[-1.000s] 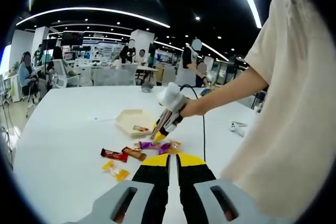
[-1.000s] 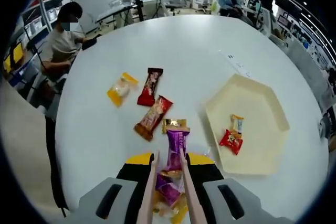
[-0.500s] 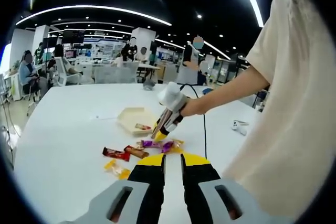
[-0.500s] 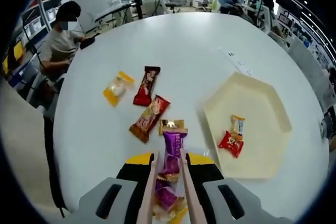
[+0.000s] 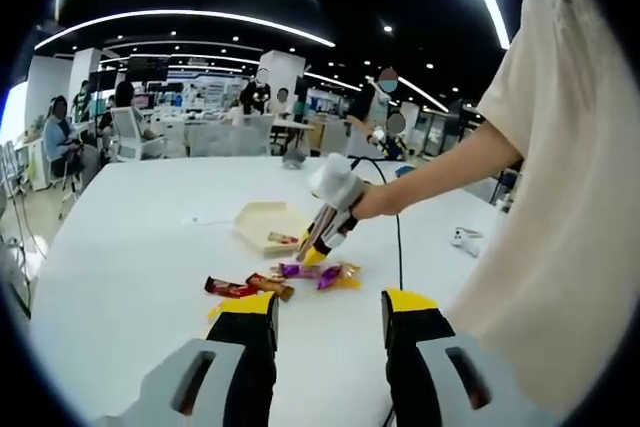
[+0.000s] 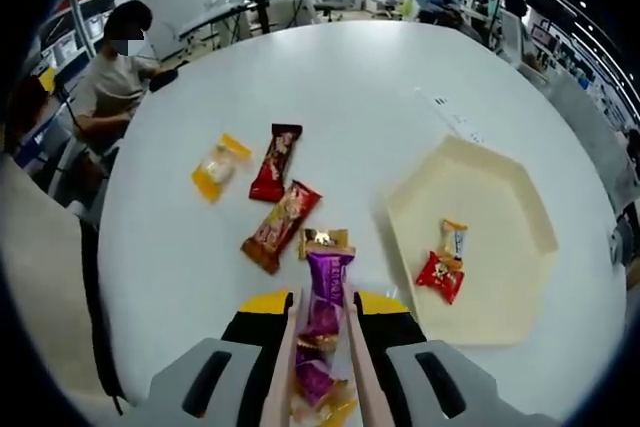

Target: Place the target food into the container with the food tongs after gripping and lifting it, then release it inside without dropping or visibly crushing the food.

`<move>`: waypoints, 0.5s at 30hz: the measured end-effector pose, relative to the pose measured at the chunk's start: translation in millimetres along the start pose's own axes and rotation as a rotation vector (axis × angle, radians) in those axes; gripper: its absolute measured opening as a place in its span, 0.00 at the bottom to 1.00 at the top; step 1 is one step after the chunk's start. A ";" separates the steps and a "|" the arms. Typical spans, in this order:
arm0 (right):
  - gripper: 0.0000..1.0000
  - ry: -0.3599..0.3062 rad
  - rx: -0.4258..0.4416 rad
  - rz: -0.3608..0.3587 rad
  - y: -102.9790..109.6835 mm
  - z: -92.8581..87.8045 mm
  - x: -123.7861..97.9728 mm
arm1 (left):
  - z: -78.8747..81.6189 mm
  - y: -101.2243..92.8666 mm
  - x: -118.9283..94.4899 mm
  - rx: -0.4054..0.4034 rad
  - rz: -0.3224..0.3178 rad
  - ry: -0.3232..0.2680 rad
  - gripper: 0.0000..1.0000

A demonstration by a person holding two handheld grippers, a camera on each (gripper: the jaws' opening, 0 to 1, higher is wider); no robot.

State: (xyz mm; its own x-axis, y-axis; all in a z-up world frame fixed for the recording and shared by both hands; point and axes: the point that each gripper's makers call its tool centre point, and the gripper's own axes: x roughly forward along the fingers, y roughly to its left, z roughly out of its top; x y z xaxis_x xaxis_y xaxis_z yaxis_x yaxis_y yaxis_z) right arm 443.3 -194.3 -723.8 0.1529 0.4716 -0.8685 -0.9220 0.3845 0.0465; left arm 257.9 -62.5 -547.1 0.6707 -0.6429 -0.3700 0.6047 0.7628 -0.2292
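A white table (image 6: 400,87) carries a cream tray (image 6: 495,197) holding two snacks. The right gripper (image 6: 322,347) pinches tongs (image 6: 285,367) around a purple candy (image 6: 325,292), beside the tray. The left gripper (image 5: 330,332) hangs wide open, empty.

A glossy purple snack wrapper (image 6: 325,299) lies between pale pink tong arms (image 6: 283,357) on the white round table (image 6: 360,117). The cream hexagonal tray (image 6: 480,207) holds a red packet (image 6: 438,274) and an orange-and-white packet (image 6: 453,238); beside them lie two red-brown bars (image 6: 278,226) and a yellow pouch (image 6: 218,165)
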 end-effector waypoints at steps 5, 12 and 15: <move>0.23 0.015 -0.004 0.007 1.1 -0.7 4.1 | -0.1 2.0 -0.6 0.001 0.008 -0.006 0.48; 0.23 0.031 -0.008 0.005 1.1 -2.5 6.8 | -2.7 3.8 -0.3 -0.004 0.016 0.000 0.53; 0.23 0.041 -0.017 -0.001 0.5 -3.5 7.4 | -4.0 4.2 -0.5 -0.008 0.017 0.003 0.53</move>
State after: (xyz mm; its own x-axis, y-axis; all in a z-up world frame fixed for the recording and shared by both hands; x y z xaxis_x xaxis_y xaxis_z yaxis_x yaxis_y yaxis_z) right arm 442.6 -193.3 -732.0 0.1396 0.4383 -0.8879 -0.9276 0.3716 0.0376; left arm 258.3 -58.7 -551.5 0.6793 -0.6297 -0.3769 0.5897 0.7741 -0.2303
